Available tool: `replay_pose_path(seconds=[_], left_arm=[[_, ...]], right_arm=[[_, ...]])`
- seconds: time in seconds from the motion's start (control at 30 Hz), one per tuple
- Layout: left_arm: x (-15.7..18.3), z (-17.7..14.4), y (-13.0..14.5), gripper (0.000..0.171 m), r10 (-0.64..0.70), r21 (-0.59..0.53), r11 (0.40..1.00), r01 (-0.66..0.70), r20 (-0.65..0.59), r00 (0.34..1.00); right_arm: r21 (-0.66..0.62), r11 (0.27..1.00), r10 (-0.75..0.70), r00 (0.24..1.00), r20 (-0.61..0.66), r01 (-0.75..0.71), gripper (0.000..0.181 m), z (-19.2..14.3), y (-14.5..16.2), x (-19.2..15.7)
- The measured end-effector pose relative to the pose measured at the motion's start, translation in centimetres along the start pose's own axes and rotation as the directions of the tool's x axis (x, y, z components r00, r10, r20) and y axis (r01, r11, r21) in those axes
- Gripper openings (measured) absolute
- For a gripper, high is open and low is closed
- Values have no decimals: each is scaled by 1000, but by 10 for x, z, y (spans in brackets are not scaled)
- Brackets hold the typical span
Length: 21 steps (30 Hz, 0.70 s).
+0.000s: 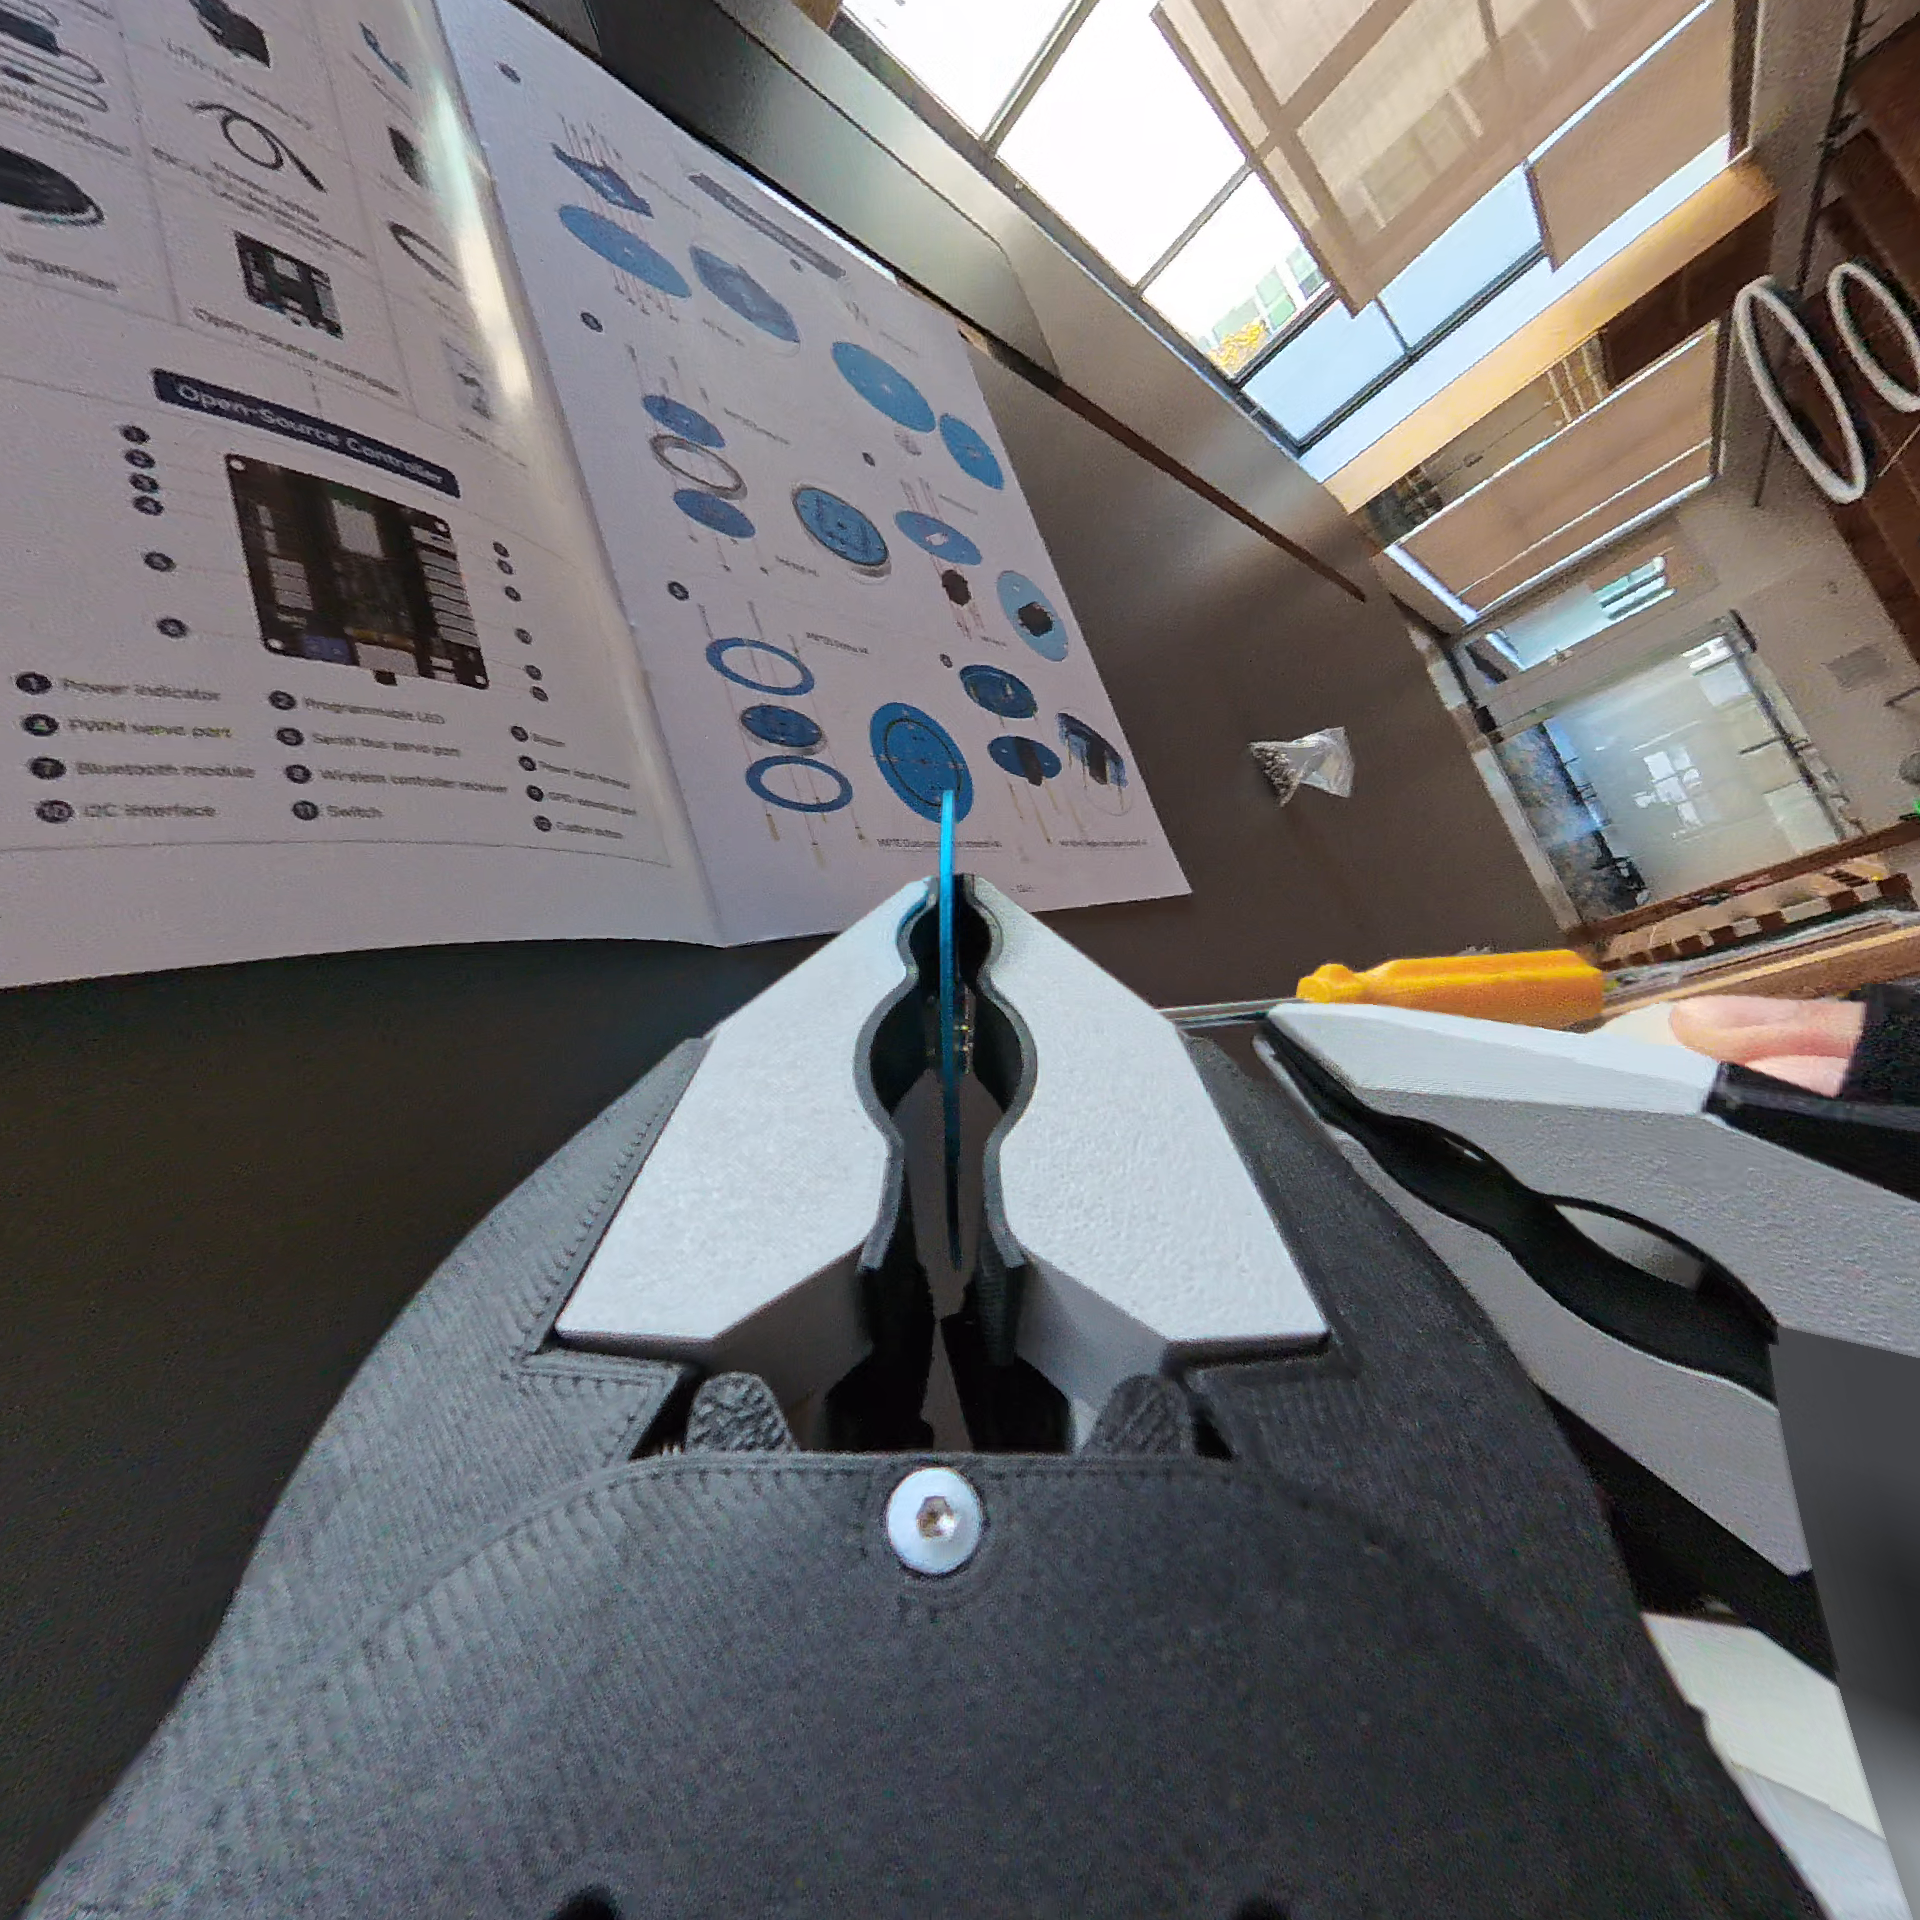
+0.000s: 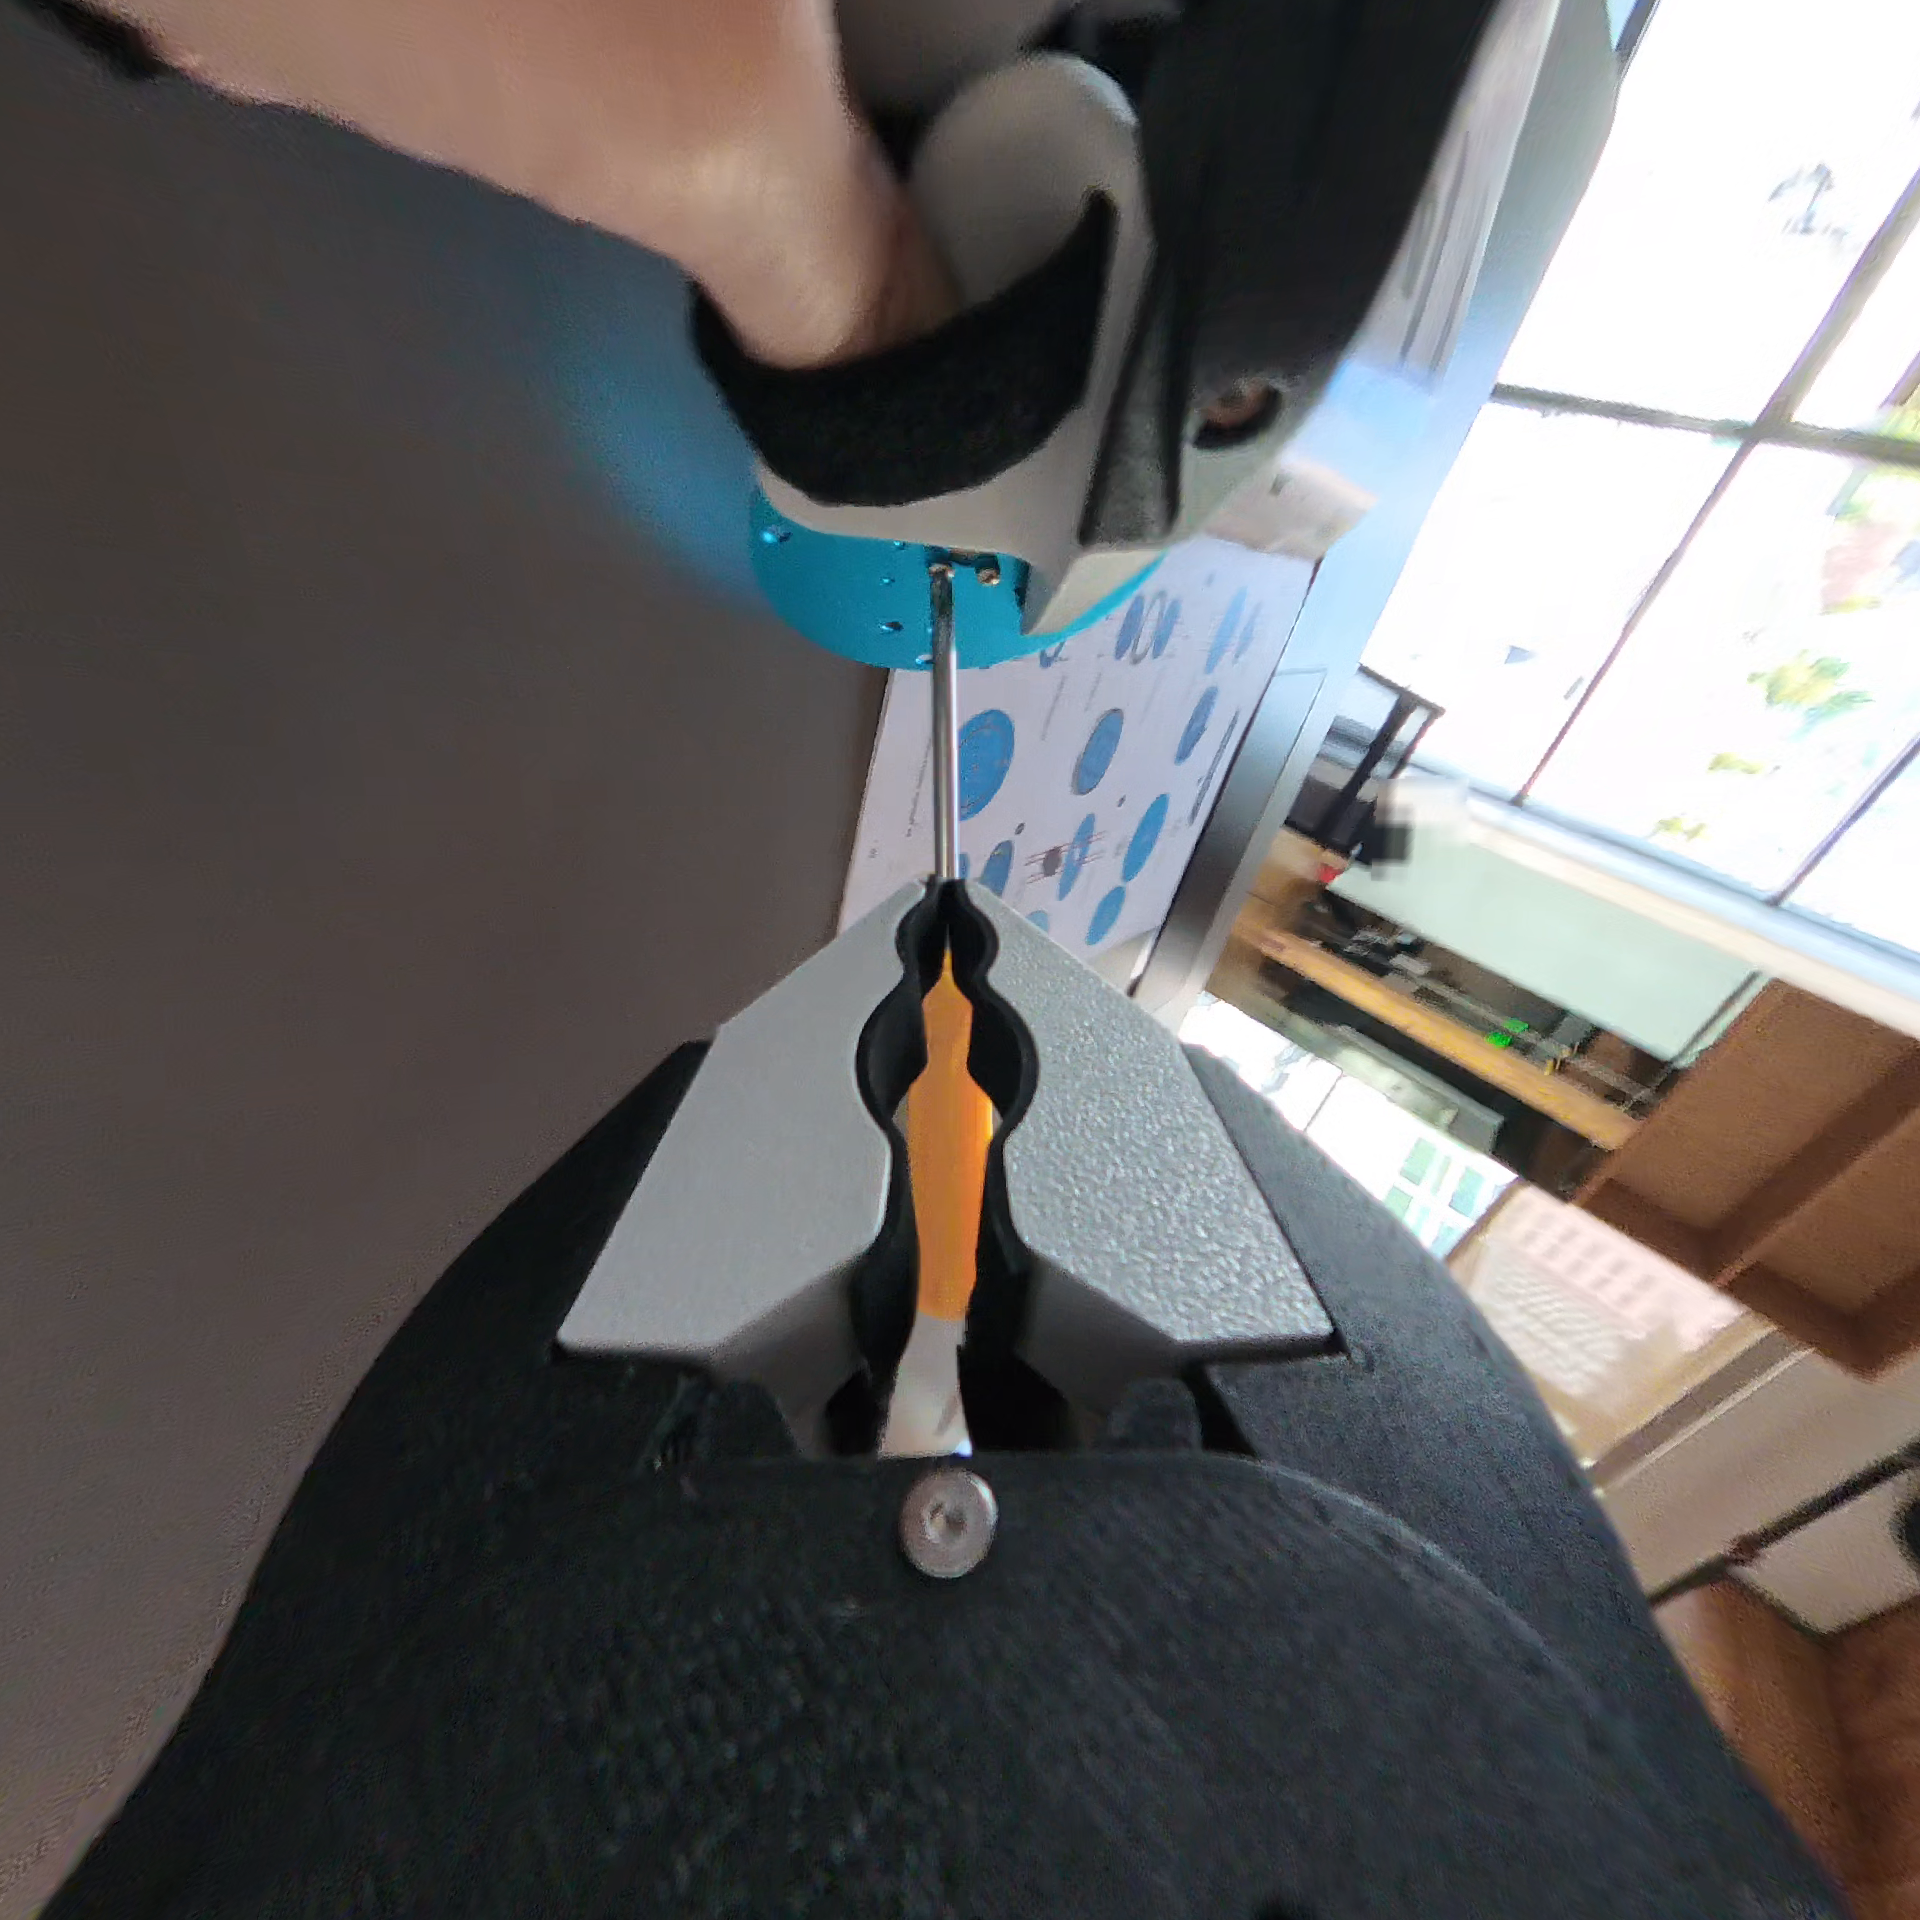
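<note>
A large printed instruction sheet [image 1: 436, 499] with board photos and blue part diagrams lies on the dark bench [image 1: 260, 1195]. The left tool [image 1: 948, 894] pinches a blue metal disc [image 1: 949, 1018], edge-on here; the right wrist view shows its face. The right tool [image 2: 945, 894] clamps an orange-handled screwdriver [image 2: 943, 1174], tip on a screw in the disc. A small bag of screws [image 1: 1304, 764] lies beyond.

We read this as a workshop or maker lab | assembly-diagram sheets [image 1: 852, 582] on dark worktop [image 1: 312, 1143] | bag of screws [image 1: 1304, 764] | wooden benches [image 2: 1455, 1029] by big windows [image 2: 1714, 582]
</note>
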<state>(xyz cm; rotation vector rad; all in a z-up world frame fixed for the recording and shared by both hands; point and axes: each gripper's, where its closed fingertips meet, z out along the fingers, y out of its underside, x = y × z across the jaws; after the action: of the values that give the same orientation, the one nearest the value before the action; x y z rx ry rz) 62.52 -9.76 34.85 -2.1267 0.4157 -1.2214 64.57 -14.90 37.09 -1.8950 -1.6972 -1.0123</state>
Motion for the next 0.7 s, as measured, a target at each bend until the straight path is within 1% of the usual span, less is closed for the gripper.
replay_pose_path(seconds=[0.07,0.13,0.17,0.23,0.3,0.33,0.37,0.4,0.47,0.5,0.53,0.57,0.63,0.7], left_arm=[[-7,-5,-5,0,40,17,999,-41,43,998],[-12,-7,-5,0,25,0,1000,-25,39,999],[-13,-8,-4,0,-1,-5,1000,1,22,1000],[-16,-9,-3,0,-26,-17,999,27,12,1000],[-19,-10,-5,0,-22,-9,1000,22,24,999],[-20,-10,-6,0,-15,-11,1000,15,29,999],[-20,-11,-6,0,-8,-10,1000,8,31,999],[-19,-11,-5,0,0,-13,1000,1,27,1000],[-16,-10,-6,0,21,-11,1000,-21,25,999],[-15,-10,-7,0,41,-9,999,-41,24,999],[-12,-10,-8,0,59,-4,998,-59,12,998],[-7,-10,-9,0,72,4,997,-72,-13,997],[2,-12,-12,0,102,26,995,-100,-54,993],[8,-16,-18,0,141,74,988,-135,-83,986]], right_arm=[[-5,998,-65,997,-45,65,0,-1,2,6],[44,999,-27,997,-78,30,0,-1,4,16],[92,996,11,998,-55,-6,0,-1,5,18],[181,974,128,991,42,-134,2,-2,9,18],[294,909,251,951,184,-296,15,-7,10,12],[331,853,326,908,264,-403,20,-10,11,8],[359,775,398,843,361,-520,24,-14,11,0],[364,675,458,751,475,-642,29,-20,9,-10],[289,493,507,541,671,-821,30,-34,2,-35],[244,415,517,448,730,-877,37,-42,-3,-46],[233,361,518,402,756,-903,41,-49,-8,-53],[254,340,530,408,743,-905,42,-53,-11,-60],[316,328,590,455,668,-890,49,-54,-13,-68],[344,369,604,504,618,-864,55,-55,-19,-79]])
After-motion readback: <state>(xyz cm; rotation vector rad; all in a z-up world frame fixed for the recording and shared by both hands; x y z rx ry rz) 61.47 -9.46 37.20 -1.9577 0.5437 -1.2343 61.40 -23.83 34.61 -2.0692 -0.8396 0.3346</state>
